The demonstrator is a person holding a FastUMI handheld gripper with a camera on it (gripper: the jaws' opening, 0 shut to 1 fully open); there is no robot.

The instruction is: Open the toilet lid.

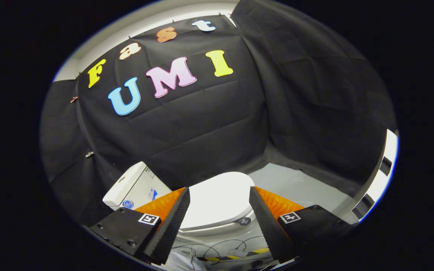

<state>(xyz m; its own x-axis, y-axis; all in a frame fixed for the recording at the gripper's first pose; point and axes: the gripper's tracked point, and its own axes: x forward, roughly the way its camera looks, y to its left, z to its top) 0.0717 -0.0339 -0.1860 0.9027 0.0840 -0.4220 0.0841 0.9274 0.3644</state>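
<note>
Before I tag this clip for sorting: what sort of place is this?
Likely a mock bathroom in a booth: a white toilet, lid shut, its tank behind, and cables on the floor. The hand-held gripper is open.

Toilet lid (217,197) down on the bowl, ahead of and framed between the spread fingers (179,218) of the gripper (219,194), untouched; tank (132,186) behind-left of lid, against the booth wall; floor (300,186) to lid's right; cables (217,248) below, between the fingers.
</note>
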